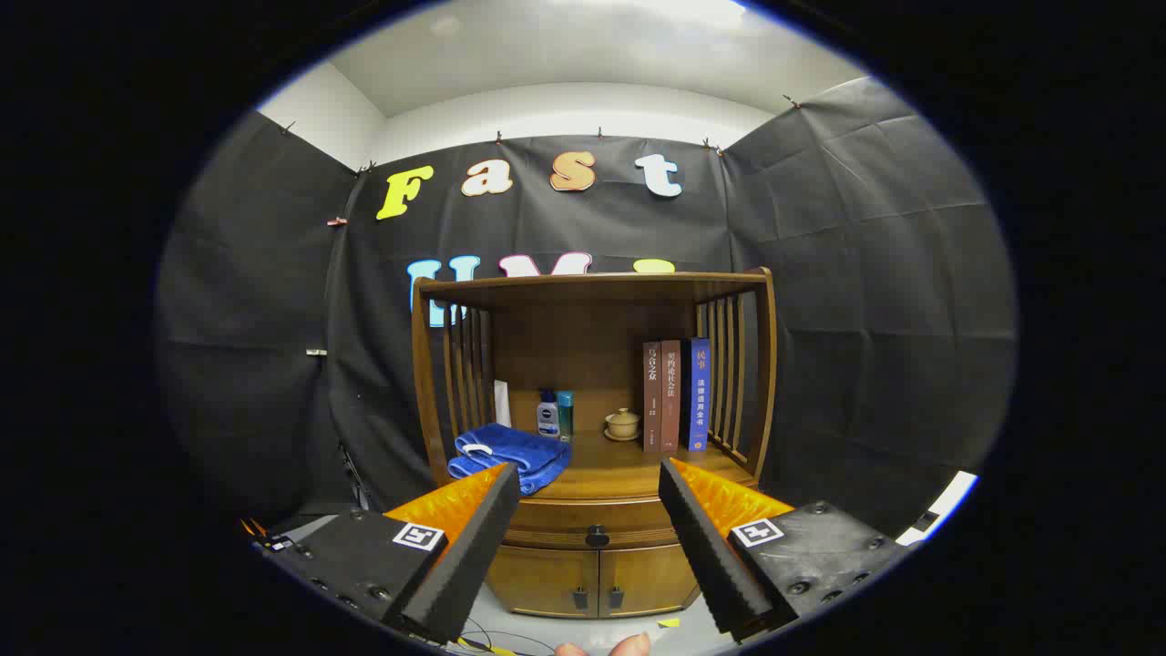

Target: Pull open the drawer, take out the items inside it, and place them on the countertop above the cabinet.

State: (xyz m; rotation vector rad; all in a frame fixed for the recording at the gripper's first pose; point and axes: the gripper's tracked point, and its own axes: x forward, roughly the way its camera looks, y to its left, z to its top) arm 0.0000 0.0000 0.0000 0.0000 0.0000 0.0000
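Black cloth walls close round a wooden cabinet [592, 428] whose drawer [592, 521] is shut, its dark knob [597, 537] between our gripper [583, 547] fingers. We hold the gripper apart, empty, squared to the knob. A blue towel [512, 456], bottles [555, 415], teacup [623, 424] and books [676, 396] already crowd the bench [619, 469] above.

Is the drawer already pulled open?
No, the drawer sits flush in the cabinet, and the open tool has not touched its knob.

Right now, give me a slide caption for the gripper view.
Open tool faces the closed drawer and its knob, below the countertop.
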